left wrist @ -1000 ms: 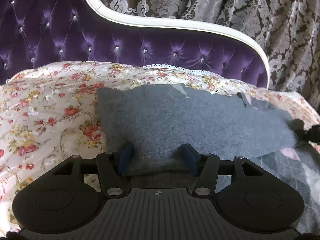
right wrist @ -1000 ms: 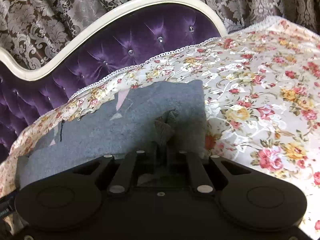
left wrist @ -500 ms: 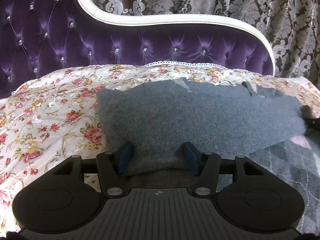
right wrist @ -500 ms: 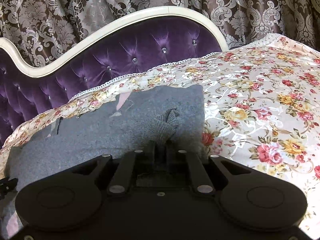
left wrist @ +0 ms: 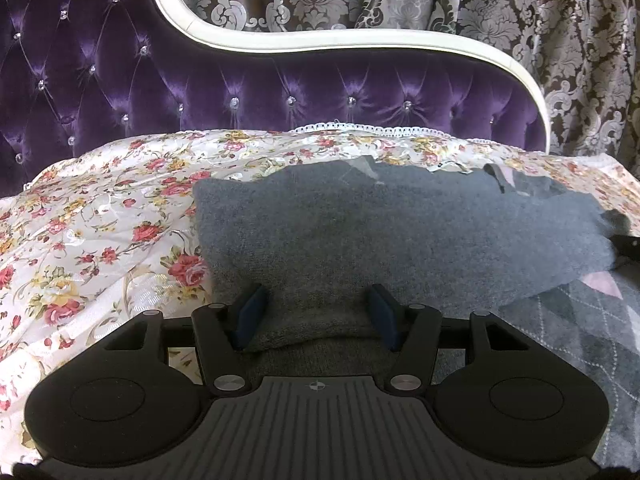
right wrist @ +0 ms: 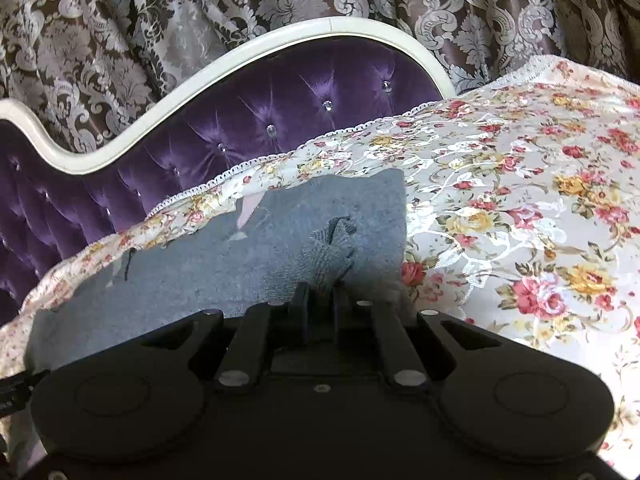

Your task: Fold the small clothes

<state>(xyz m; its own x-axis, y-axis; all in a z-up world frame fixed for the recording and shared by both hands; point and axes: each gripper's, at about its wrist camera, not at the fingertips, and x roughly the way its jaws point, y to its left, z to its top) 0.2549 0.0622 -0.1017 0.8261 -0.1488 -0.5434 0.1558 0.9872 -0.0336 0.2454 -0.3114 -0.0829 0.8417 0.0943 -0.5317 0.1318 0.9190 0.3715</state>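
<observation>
Grey knit garment [left wrist: 392, 236] on floral bedspread [left wrist: 100, 236], 1 fold half over: right tool [right wrist: 320, 300] pinching lifted edge, left tool [left wrist: 316, 312] spread wide astride near hem, flattening and further folds remaining.

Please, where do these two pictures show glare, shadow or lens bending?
Left wrist view: sunlight glares on the purple headboard, and its white frame bends from the fisheye lens. Right wrist view: the floral bedspread is brightly lit, while the right gripper sits in dark shadow.
</observation>
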